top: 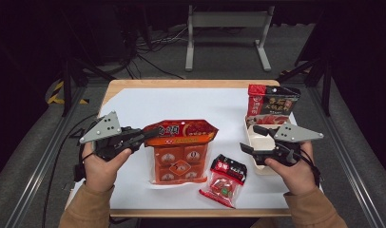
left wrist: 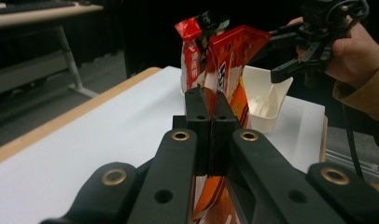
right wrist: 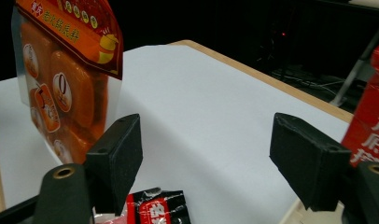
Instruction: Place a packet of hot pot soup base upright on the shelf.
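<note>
A large orange snack bag (top: 181,152) hangs lifted over the white sheet, pinched at its top left corner by my left gripper (top: 148,134), which is shut on it. In the left gripper view the jaws (left wrist: 208,100) press flat together on the bag's edge (left wrist: 229,70). My right gripper (top: 248,138) stands open with nothing between its pads, beside the white tub (top: 265,137). In the right gripper view the open gripper (right wrist: 220,158) faces the orange bag (right wrist: 66,84). A small red and black packet (top: 226,180) lies flat near the front edge.
A red pouch (top: 272,104) stands upright in the white tub at the right of the table. White paper (top: 148,102) covers the wooden tabletop. A metal stand (top: 226,28) and cables lie on the floor beyond the table.
</note>
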The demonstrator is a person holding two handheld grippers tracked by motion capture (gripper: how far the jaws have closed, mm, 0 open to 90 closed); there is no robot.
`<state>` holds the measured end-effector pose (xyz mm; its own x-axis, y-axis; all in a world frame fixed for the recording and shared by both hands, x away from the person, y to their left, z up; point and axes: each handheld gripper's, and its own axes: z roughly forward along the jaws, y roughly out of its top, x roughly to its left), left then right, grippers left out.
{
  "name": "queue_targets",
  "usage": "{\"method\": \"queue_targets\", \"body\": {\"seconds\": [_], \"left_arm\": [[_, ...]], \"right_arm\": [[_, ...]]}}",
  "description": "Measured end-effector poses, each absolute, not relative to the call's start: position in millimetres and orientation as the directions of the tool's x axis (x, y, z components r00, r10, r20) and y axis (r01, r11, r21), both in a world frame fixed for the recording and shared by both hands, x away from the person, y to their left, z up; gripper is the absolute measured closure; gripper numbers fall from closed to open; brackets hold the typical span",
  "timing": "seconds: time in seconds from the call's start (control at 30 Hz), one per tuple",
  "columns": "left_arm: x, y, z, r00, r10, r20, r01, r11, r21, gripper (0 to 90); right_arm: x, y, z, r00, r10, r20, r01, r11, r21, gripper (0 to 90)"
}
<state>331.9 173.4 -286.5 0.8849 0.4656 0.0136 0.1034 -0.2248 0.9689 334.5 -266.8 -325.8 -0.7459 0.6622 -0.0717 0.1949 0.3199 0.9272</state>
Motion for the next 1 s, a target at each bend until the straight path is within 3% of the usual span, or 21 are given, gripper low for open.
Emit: {"method": "queue_targets", "body": {"seconds": [0.67, 1.0], "left_arm": [[316, 167, -267, 0.86, 0.503, 0.089, 0.012, -0.194, 0.981, 90.0], [316, 157, -260, 0.875, 0.475, 0.094, -0.005, -0.185, 0.983, 90.0]], "right_arm": [[347, -219, -329, -0.842, 0.534, -0.082, 0.14, 0.361, 0.922, 26.8], [356, -202, -338, -0.869, 0.493, -0.038, 0.158, 0.349, 0.924, 19.1]]}}
